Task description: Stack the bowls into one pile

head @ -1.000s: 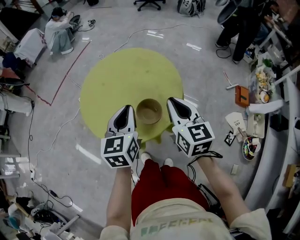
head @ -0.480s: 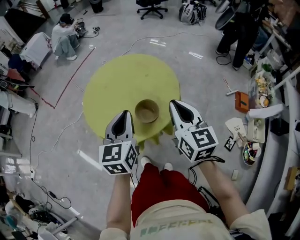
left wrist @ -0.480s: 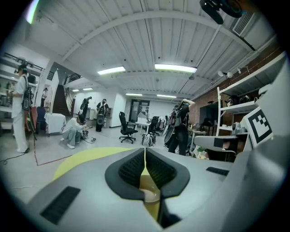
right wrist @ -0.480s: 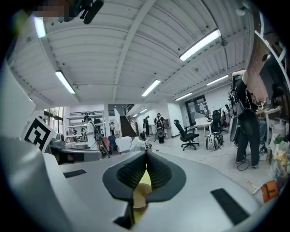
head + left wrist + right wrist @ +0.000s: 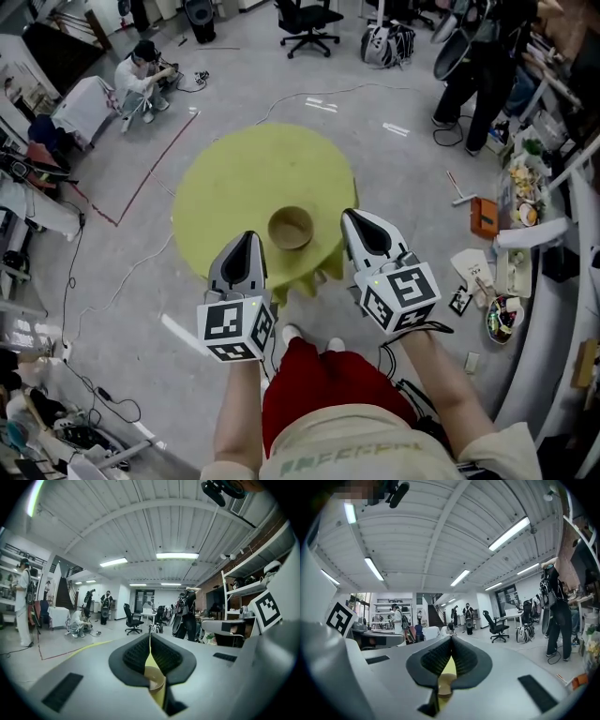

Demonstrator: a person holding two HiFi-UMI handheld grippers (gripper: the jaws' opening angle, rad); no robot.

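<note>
Bowls: one brown pile of bowls (image 5: 291, 228) at the middle of the frame, on the near part of the round yellow table (image 5: 244, 169).
Left gripper (image 5: 246, 238): lower left of the bowls, apart from them; jaws pressed together, holding nothing.
Right gripper (image 5: 355, 218): lower right of the bowls, apart from them; jaws closed tip to tip, empty.
Around: grey floor (image 5: 403, 178); an office chair (image 5: 307, 16) at the top; a person sitting (image 5: 141, 70) at the upper left.

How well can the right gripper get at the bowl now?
Probably yes. The bowl stands alone on the table, near its front edge, and nothing lies between it and the right gripper. Its jaws are together, so they would have to open first.
</note>
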